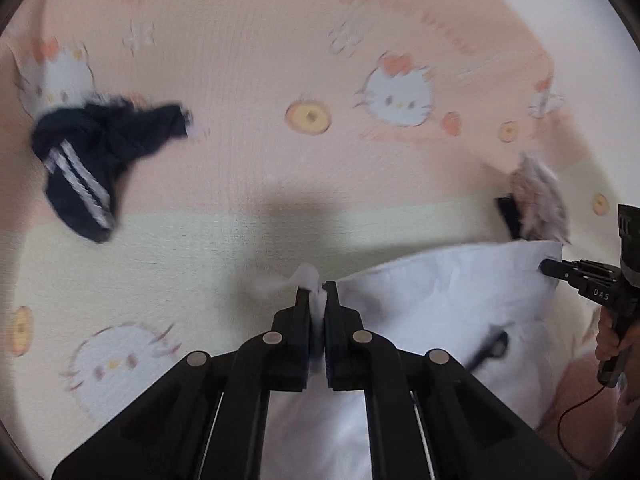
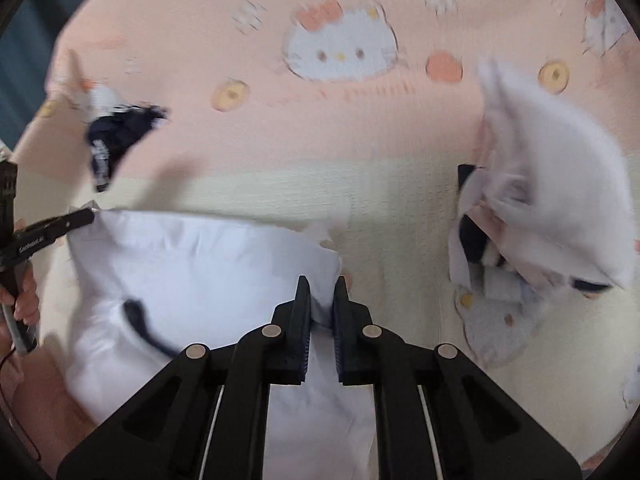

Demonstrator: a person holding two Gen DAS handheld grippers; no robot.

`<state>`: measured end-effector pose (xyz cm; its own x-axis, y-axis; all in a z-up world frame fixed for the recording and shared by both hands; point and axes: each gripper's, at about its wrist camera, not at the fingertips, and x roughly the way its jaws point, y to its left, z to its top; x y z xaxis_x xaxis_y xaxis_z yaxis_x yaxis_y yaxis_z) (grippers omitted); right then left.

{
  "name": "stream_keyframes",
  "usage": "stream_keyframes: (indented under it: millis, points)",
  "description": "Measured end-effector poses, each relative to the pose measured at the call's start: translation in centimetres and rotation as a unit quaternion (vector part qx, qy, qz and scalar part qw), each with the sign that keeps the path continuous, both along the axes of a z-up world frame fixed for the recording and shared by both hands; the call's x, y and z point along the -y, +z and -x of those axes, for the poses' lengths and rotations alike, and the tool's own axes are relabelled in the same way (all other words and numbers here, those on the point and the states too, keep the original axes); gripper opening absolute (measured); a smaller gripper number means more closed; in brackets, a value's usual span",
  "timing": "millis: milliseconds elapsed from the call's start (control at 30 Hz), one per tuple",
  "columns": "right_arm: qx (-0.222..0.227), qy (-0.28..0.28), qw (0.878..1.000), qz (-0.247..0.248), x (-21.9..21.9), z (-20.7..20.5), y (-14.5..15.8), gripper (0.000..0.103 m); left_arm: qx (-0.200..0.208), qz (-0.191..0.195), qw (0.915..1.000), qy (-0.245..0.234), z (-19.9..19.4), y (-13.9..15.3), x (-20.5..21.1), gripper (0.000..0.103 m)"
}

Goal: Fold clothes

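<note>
The white garment (image 1: 452, 292) lies on the cat-print sheet (image 1: 248, 80) right in front of you, its top edge lifted between your two hands. Your left tongs (image 1: 319, 294) are clenched on its left corner — a tuft of white cloth sticks up between the pads. Your right tongs (image 2: 322, 300) grasp the right corner, fabric bunched between the fingers. Left of the garment and farther off lies a dark striped piece (image 1: 86, 160); to its right, a crumpled pile of clothes (image 2: 548, 200).
</note>
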<state>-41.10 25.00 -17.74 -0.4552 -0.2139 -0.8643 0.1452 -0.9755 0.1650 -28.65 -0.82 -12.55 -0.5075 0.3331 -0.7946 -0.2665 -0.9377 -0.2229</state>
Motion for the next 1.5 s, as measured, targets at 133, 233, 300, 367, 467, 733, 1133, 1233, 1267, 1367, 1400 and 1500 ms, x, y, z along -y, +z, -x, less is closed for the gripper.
stream_keyframes:
  millis: [133, 233, 300, 367, 467, 733, 1133, 1233, 1267, 1367, 1400, 1500]
  points:
    - [-0.011, -0.010, 1.000, 0.005, -0.3, -7.2, 1.5, 0.008, -0.003, -0.005, 1.0000, -0.002, -6.5, 1.4, 1.1, 0.006]
    - [0.007, -0.032, 0.999, 0.019, -3.7, -12.9, 0.9, 0.008, 0.024, -0.008, 0.9996, 0.013, -10.3, -0.2, 2.0, 0.006]
    - [0.031, -0.050, 0.998, 0.039, -4.4, -14.0, -0.8, 0.008, 0.046, -0.023, 0.9983, 0.027, -12.3, -1.7, 2.9, 0.006]
    - [0.049, -0.063, 0.995, 0.054, -4.6, -15.0, -2.6, 0.008, 0.061, -0.032, 0.9967, 0.042, -13.9, -3.0, 3.6, 0.006]
    - [0.073, -0.067, 0.994, 0.048, -4.3, -17.0, -3.8, 0.009, 0.083, -0.025, 0.9949, 0.052, -15.6, -4.6, 4.0, 0.006]
    - [0.075, -0.116, 0.989, 0.053, -6.8, -20.8, -1.7, 0.045, 0.138, -0.105, 0.9831, 0.058, -17.6, -6.1, 5.8, 0.049]
    - [0.024, -0.157, 0.984, 0.075, -6.5, -19.7, -0.7, 0.046, 0.147, -0.161, 0.9686, 0.120, -16.2, -6.6, 8.6, 0.049]
    - [0.090, -0.118, 0.988, 0.050, -4.4, -19.3, -3.5, 0.046, 0.171, -0.082, 0.9772, 0.096, -16.1, -7.7, 6.0, 0.048]
    - [0.106, -0.116, 0.986, 0.048, -4.3, -19.2, -4.3, 0.046, 0.180, -0.065, 0.9775, 0.089, -16.2, -8.2, 5.5, 0.044]
    - [0.133, -0.123, 0.982, 0.056, -5.0, -19.6, -5.5, 0.038, 0.172, -0.028, 0.9821, 0.073, -16.6, -8.1, 4.3, 0.029]
    - [0.131, -0.122, 0.983, 0.046, -4.9, -19.8, -5.4, 0.031, 0.158, -0.020, 0.9849, 0.069, -16.8, -7.6, 4.1, 0.025]
    - [0.116, -0.115, 0.987, 0.002, -3.9, -20.4, -4.9, 0.024, 0.122, -0.003, 0.9906, 0.061, -17.4, -6.1, 3.6, 0.020]
